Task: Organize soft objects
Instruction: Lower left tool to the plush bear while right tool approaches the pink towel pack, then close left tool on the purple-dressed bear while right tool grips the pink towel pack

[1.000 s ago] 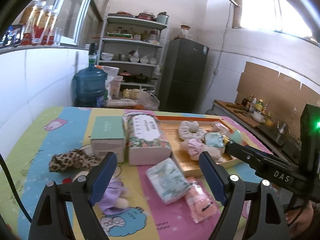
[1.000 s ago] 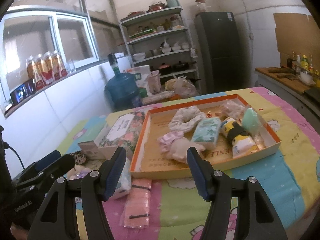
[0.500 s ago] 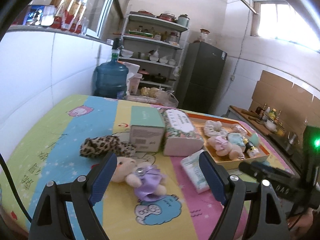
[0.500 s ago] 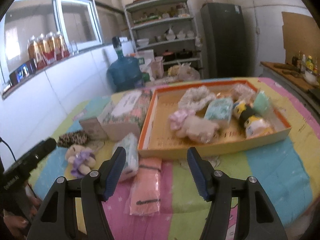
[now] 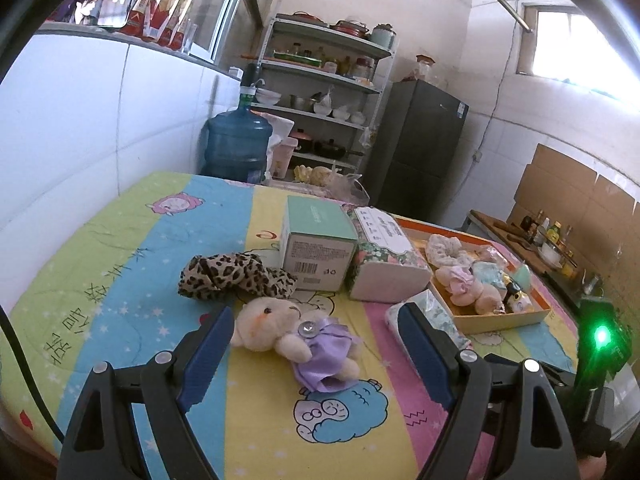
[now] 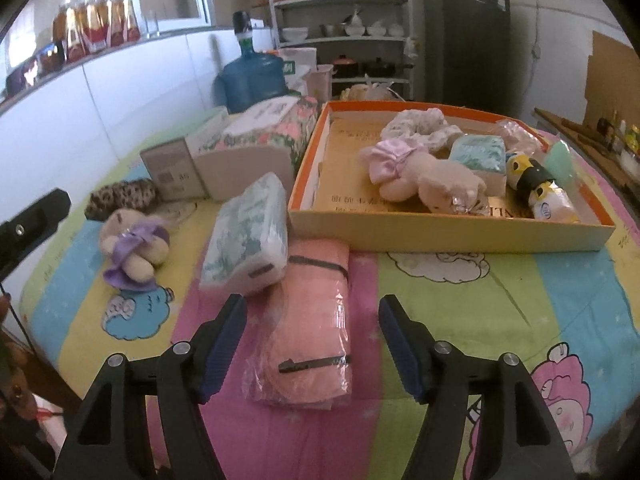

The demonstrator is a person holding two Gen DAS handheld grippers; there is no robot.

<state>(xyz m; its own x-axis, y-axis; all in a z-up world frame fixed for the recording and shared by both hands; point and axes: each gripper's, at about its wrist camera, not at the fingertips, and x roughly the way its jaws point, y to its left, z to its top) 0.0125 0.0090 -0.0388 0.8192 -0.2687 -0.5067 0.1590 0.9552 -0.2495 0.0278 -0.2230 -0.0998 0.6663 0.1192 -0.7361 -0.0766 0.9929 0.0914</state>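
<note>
Plush bear [image 5: 296,334] in purple dress seen on tablecloth [image 6: 520,304], one outside tray [image 6: 452,234], one inside. Left gripper [image 5: 316,354] spread, nothing held; right gripper [image 6: 314,342] likewise, over one pink packet [image 6: 312,316].

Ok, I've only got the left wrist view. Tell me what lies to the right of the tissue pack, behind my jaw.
Observer: A pink cloth in a clear bag lies flat on the table, touching the tissue pack.
Operator: Report where the right gripper is.
Observer: The right gripper hangs over that bag's near end, jaws open, gripping nothing.
Operator: Now give me the tray's near left corner.
Observer: The tray has bare floor there; the plush with the pink bow lies mid-tray.
Operator: Check my own target too.
Observer: The bear in the purple dress lies on the table; the left gripper is open around nothing.
</note>
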